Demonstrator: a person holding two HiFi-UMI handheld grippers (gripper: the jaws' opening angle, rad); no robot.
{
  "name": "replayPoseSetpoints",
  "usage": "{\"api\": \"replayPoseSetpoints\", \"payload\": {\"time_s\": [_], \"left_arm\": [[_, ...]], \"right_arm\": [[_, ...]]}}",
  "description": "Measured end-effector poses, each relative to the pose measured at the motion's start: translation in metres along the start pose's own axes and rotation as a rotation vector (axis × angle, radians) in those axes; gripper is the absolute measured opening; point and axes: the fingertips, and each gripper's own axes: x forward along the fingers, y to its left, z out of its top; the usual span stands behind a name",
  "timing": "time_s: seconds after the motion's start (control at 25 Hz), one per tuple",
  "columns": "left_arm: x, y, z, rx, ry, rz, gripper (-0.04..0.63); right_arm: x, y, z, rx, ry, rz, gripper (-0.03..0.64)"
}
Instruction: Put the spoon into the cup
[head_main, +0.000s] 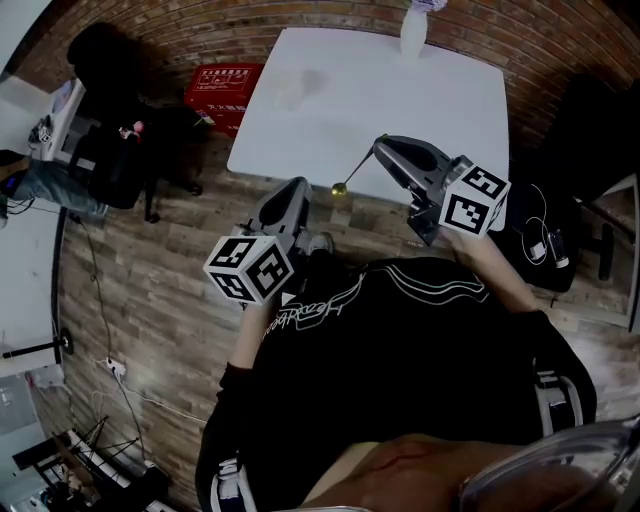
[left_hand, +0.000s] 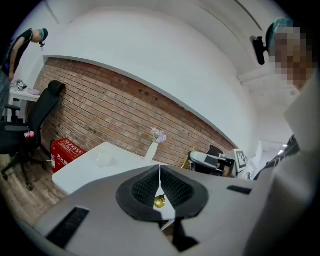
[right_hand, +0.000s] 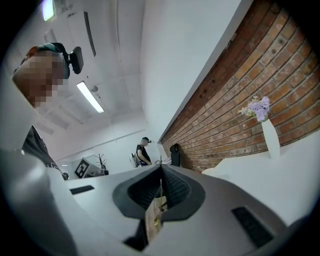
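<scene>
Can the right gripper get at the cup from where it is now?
Probably yes: the right gripper, shut on the spoon, hangs at the near edge of the table, and bare tabletop lies between it and the clear cup; the vase stands well aside.

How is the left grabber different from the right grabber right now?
The right gripper pinches the gold spoon by its handle, while the left gripper holds nothing. In the head view, the right gripper shows over the near edge of the white table, while the left gripper shows over the wooden floor, closer to the person. Alike: both have their jaws closed.
</scene>
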Motion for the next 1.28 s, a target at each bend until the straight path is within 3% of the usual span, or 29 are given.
{"api": "replayPoseSetpoints", "payload": {"time_s": [0.68,1.28], "left_arm": [[0.086,0.174,0.109,0.016,0.126,-0.158,0.007],[0.158,0.243,0.116,0.000,0.227,-0.233,0.006]], "right_arm": [[0.174,-0.087,0.037,0.025,-0.040,-0.200,0.000],[0.229,-0.159,0.041,0.045,-0.055,-0.311,0.000]]}}
